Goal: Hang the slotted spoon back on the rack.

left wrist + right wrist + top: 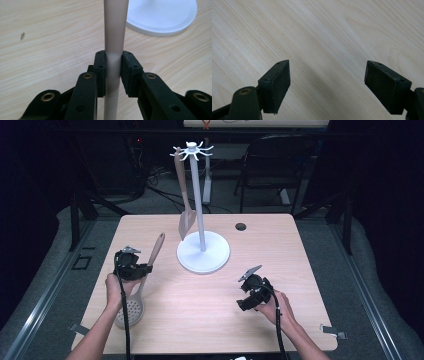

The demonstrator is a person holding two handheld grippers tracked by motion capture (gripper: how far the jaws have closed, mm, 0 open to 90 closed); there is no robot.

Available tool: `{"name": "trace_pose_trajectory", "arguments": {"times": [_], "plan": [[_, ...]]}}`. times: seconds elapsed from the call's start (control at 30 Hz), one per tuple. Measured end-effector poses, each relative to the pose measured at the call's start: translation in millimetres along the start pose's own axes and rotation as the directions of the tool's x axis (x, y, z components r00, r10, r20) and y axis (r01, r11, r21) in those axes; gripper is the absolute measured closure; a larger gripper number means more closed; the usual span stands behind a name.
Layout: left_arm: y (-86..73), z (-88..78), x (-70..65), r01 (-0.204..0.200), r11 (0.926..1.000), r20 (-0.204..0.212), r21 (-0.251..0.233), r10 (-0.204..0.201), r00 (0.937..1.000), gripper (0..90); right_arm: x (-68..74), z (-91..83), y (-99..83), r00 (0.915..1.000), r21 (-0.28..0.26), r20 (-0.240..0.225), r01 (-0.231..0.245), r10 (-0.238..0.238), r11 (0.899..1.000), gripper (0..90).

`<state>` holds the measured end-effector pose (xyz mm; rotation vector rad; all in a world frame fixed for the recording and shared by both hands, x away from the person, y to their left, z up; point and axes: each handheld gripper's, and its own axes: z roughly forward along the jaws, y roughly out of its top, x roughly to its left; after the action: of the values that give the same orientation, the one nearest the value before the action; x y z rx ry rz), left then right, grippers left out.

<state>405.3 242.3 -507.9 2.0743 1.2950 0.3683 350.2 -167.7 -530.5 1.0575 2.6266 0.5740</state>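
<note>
Below, a pale wooden table (210,295) held a white round-based hook stand (202,251). Left gripper (113,72) pinched the beige perforated skimmer's (131,309) stiff, smooth, probably light handle mid-length, bowl resting near the table's left edge. Right gripper (327,82) hovered, jaws wide.

Table (200,300) evenly lit, dark surroundings, soft focus.
</note>
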Motion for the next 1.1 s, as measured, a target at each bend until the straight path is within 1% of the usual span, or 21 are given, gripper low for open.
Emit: {"name": "trace_pose_trajectory", "arguments": {"times": [0.1,0.17,0.2,0.23,0.3,0.37,0.4,0.43,0.47,0.53,0.57,0.6,0.67,0.77,0.8,0.87,0.9,0.93,1.0,1.07,1.1], "plan": [[2.4,-4.7,-2.2,-0.008,0.9996,-0.005,-0.028,0.008,1.0,75.6,1.1,0.4,0.7,1.0,0.0,-0.004,0.003,-0.003,1.0,20.6],[4.8,-8.7,-4.1,-0.015,0.9982,-0.007,-0.059,0.015,0.9999,75.6,1.5,0.9,-0.1,1.0,-0.001,-0.007,0.007,-0.007,1.0,20.6],[5.7,-10.3,-5.7,-0.015,0.9972,-0.01,-0.073,0.014,0.9999,75.6,0.9,-0.1,-0.4,0.9999,0.016,0.002,0.012,-0.012,1.0,20.6],[6.8,-12.3,-7.3,-0.015,0.9965,-0.009,-0.083,0.015,0.9999,75.6,0.7,-0.4,-0.9,0.9999,0.019,0.002,0.01,-0.01,1.0,20.6],[8.7,-15.5,-10.0,-0.027,0.9945,-0.01,-0.101,0.027,0.9996,75.6,0.6,-1.0,-1.7,1.0,0.01,0.0,0.006,-0.006,1.0,20.7],[11.3,-19.6,-13.2,-0.039,0.9919,-0.004,-0.121,0.039,0.9992,75.6,-0.7,-2.4,-1.7,0.9999,0.007,0.008,0.013,-0.013,1.0,20.8],[12.3,-21.5,-14.6,-0.047,0.9903,-0.007,-0.13,0.046,0.9989,75.6,-0.5,-2.4,-1.4,1.0,0.003,0.007,0.002,-0.002,1.0,20.8],[12.9,-22.8,-15.7,-0.05,0.989,-0.006,-0.139,0.05,0.9987,75.7,-0.8,-2.1,-1.3,0.9999,0.003,0.008,0.008,-0.008,1.0,20.8],[13.3,-24.7,-17.0,-0.056,0.986,-0.01,-0.157,0.055,0.9984,75.7,-0.6,-1.8,-1.2,0.9999,0.004,0.009,0.008,-0.009,1.0,20.7],[13.6,-29.4,-19.3,-0.065,0.977,-0.015,-0.203,0.063,0.9979,75.8,0.3,-1.3,-1.1,0.9999,0.01,0.005,0.012,-0.012,1.0,20.6],[13.9,-31.7,-19.9,-0.069,0.974,-0.02,-0.216,0.066,0.9976,75.7,0.8,-1.6,-1.0,0.9999,0.016,0.003,0.014,-0.014,1.0,20.6],[14.1,-33.8,-20.7,-0.071,0.9703,-0.023,-0.231,0.068,0.9974,75.8,1.2,-1.4,-1.3,0.9998,0.009,0.006,0.018,-0.018,1.0,20.6],[15.0,-37.7,-21.9,-0.073,0.9648,-0.02,-0.253,0.07,0.9973,75.8,1.2,-2.2,-1.6,0.9998,0.006,0.007,0.02,-0.02,1.0,20.6],[16.7,-42.2,-24.3,-0.079,0.9595,-0.02,-0.27,0.077,0.9969,75.8,1.2,-3.1,-1.7,0.9999,0.008,0.001,0.01,-0.01,1.0,20.5],[17.6,-43.7,-25.0,-0.081,0.9582,-0.019,-0.274,0.079,0.9967,75.8,0.8,-3.5,-1.6,0.9998,0.014,0.008,0.016,-0.016,1.0,20.5],[19.1,-46.5,-26.6,-0.083,0.9526,-0.018,-0.293,0.081,0.9966,75.8,0.8,-3.5,-1.6,0.9999,0.013,0.008,0.014,-0.014,1.0,20.4],[19.9,-48.2,-27.3,-0.084,0.9466,-0.011,-0.311,0.085,0.9963,75.8,1.0,-3.1,-1.6,0.9999,0.009,0.003,0.011,-0.012,1.0,20.2],[20.6,-49.3,-28.3,-0.084,0.9431,-0.008,-0.322,0.086,0.9962,75.8,1.0,-2.8,-1.7,0.9999,0.007,0.0,0.012,-0.012,1.0,20.1],[22.2,-51.4,-30.0,-0.086,0.9379,-0.007,-0.336,0.089,0.996,75.8,0.4,-2.7,-1.7,0.9999,0.012,0.005,0.016,-0.017,1.0,20.0],[23.7,-53.0,-31.3,-0.085,0.9347,0.0,-0.345,0.09,0.9959,75.7,-0.5,-2.2,-2.2,0.9999,0.016,0.001,0.014,-0.014,1.0,19.9],[24.7,-54.0,-32.0,-0.086,0.9318,0.003,-0.353,0.093,0.9957,75.7,-0.4,-1.8,-2.5,1.0,0.012,0.002,0.008,-0.008,1.0,19.9]]}}
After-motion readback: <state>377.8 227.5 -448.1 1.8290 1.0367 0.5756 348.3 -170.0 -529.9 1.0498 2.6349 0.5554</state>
